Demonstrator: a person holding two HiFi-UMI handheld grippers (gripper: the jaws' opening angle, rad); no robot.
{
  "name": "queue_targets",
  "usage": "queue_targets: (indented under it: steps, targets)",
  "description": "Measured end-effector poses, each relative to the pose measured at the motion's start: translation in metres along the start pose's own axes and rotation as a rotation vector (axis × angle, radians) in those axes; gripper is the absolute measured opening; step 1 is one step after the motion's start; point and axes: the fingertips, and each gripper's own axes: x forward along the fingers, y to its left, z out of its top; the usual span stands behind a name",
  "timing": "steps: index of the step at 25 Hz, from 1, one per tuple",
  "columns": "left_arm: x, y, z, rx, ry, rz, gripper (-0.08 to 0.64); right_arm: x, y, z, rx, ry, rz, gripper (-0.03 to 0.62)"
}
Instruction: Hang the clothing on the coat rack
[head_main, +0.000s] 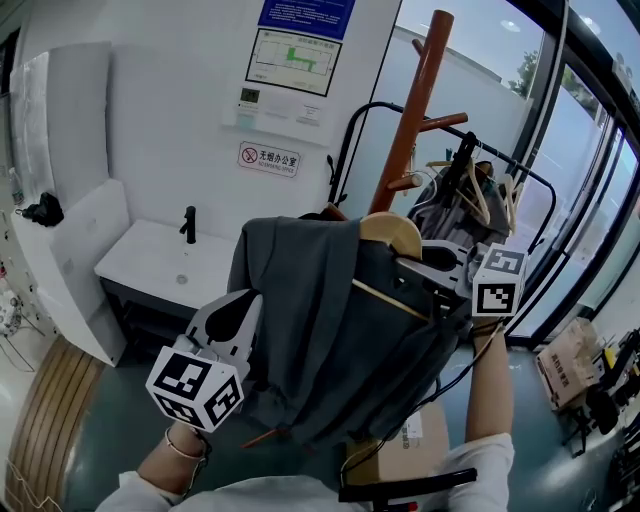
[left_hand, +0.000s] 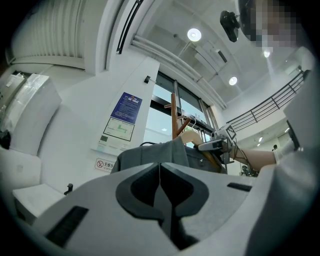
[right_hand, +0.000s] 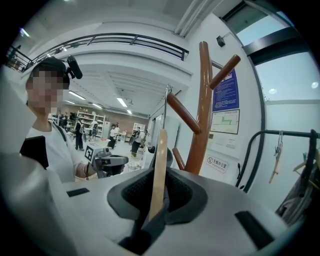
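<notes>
Two grippers are up in the air, one at each side of the garment (head_main: 320, 340). The right gripper (right_hand: 159, 176) is clenched on the hanger (right_hand: 160, 150): in its own view the pale wooden piece stands on edge between the two jaws, and both pads press on it. In the head view this gripper comes in from the right and holds the hanger near its rounded shoulder, which shows above the cloth. The left gripper (left_hand: 160, 169) has its jaws closed together, with only a thin dark line between them. Its tips are at the left edge of the garment, low on that side; whether a fold of cloth is pinched there I cannot tell.

The garment is dark grey. It is draped over the hanger and falls down from it between the two grippers, well above the floor (head_main: 120, 430). It is not on the rack (head_main: 418, 100). The rack, a brown wooden pole with pegs slanting upward, rises just behind the hanger. In the right gripper view it stands a little to the right of the hanger and apart from it. The hanger's hook I cannot make out.

To the right of the rack is a black rail (right_hand: 285, 132) with wooden hangers and some clothes on it. At the left, against the white wall, stands a white basin (head_main: 150, 265) with a black tap (head_main: 189, 225). Above it are a small sign (head_main: 269, 158) and a poster (head_main: 292, 60). On the floor under the garment lies a cardboard box (head_main: 420, 445).
</notes>
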Motion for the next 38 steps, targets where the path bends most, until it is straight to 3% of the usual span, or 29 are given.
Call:
queue_targets:
  steps: [28, 38]
  targets:
    - [-0.007, 0.020, -0.028, -0.019, 0.084, 0.035, 0.014, 0.032, -0.022, -0.041, 0.117, -0.013, -0.022, 0.080]
    - [-0.008, 0.016, -0.035, -0.021, 0.100, 0.013, 0.014, 0.035, -0.031, -0.048, 0.009, 0.011, -0.154, 0.094]
